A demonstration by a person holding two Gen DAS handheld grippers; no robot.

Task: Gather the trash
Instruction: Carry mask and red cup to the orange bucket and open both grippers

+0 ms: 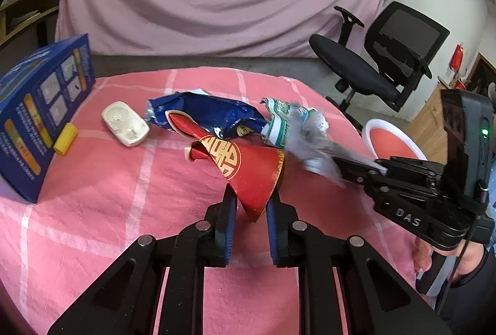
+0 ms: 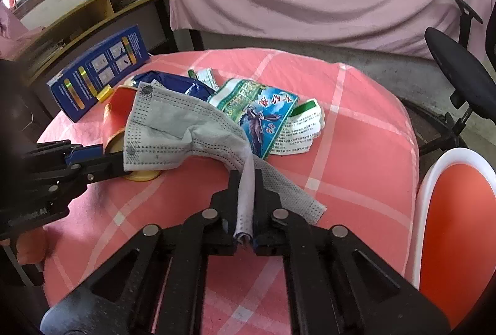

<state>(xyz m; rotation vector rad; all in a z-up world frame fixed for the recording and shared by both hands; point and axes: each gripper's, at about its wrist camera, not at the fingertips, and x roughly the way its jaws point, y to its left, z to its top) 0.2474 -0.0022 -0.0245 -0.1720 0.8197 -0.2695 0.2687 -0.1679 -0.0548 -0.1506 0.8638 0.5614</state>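
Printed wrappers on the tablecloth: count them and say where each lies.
2. A blue foil wrapper lies mid-table behind the red paper cup; a green-and-blue printed wrapper lies to its right, partly under the grey face mask. More may be hidden beneath.

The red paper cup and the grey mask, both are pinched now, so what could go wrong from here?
The left gripper holds the crushed red paper cup only by its rim edge, so it may slip or tear. The grey mask in the right gripper drapes over the cup and the green wrapper; lifting may drag either.
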